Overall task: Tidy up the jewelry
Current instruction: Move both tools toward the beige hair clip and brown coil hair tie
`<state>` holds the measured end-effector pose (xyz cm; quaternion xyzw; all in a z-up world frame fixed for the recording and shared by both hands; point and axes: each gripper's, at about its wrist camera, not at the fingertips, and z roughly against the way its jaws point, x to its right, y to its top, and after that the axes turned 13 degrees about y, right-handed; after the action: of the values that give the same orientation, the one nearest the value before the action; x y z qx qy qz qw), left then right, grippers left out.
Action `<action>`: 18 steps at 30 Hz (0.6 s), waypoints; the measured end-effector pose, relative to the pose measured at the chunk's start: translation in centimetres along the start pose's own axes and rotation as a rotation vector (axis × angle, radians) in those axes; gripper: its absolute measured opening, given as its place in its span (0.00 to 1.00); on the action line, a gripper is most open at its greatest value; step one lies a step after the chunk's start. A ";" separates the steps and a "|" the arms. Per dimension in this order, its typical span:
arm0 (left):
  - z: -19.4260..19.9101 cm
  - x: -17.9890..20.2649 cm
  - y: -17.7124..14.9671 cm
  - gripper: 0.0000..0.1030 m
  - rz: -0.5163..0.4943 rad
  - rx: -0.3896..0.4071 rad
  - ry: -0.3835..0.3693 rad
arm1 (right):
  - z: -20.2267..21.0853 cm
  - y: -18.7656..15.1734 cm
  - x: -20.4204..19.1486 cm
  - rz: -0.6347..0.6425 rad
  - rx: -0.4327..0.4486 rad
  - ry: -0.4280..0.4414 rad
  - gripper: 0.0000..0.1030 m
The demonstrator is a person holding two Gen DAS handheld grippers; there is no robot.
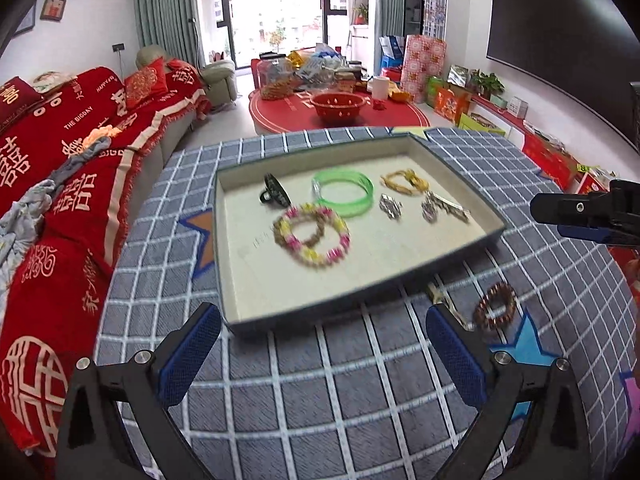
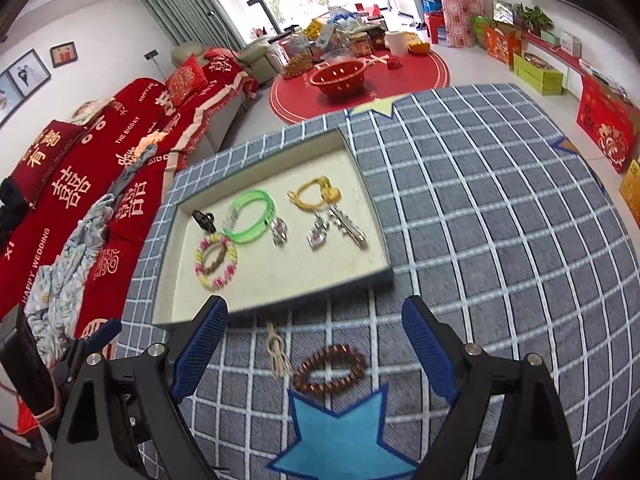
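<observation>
A shallow cream-lined tray [image 1: 230, 280] [image 2: 168, 304] lies on the checked tablecloth. It holds a pink-and-yellow bead bracelet [image 1: 311, 236] [image 2: 215, 259], a green bangle [image 1: 343, 192] [image 2: 250, 216], a black ring [image 1: 276, 191], a yellow cord bracelet [image 1: 404, 182] [image 2: 314, 195] and silver clips [image 1: 444, 207] [image 2: 346, 226]. Outside the tray, on the cloth, rest a brown bead bracelet [image 1: 494, 306] [image 2: 330, 369] and a small beige knot [image 2: 277, 354]. My left gripper [image 1: 320, 356] is open and empty before the tray's near edge. The right gripper [image 2: 316, 354] stands open over the brown bracelet, not touching it.
A sofa under red covers [image 1: 60, 168] runs along the left. Beyond the table stands a red round table [image 1: 336, 108] crowded with a red bowl and snacks. Gift boxes [image 1: 424, 64] line the right wall under a dark screen. The right gripper's body [image 1: 588, 212] shows at the right edge.
</observation>
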<state>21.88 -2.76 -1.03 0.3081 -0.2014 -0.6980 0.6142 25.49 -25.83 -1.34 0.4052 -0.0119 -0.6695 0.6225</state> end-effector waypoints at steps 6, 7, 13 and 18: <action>-0.6 1.3 -1.9 1.00 -0.003 -0.057 -0.007 | -0.9 -2.6 1.8 -0.001 -0.069 -0.084 0.88; -0.8 1.3 -1.9 1.00 0.000 -0.064 -0.009 | -1.1 -2.9 2.0 0.012 -0.082 -0.111 0.88; -1.1 1.4 -2.4 1.00 0.038 -0.097 -0.013 | -1.9 -3.7 2.8 0.076 -0.123 -0.172 0.88; -1.7 1.3 -2.4 1.00 0.077 -0.130 -0.023 | -2.6 -4.0 3.2 0.113 -0.146 -0.176 0.88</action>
<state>21.24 -3.49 -4.09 0.2518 -0.1742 -0.6890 0.6569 24.01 -26.38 -6.86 0.2972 -0.0404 -0.6655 0.6835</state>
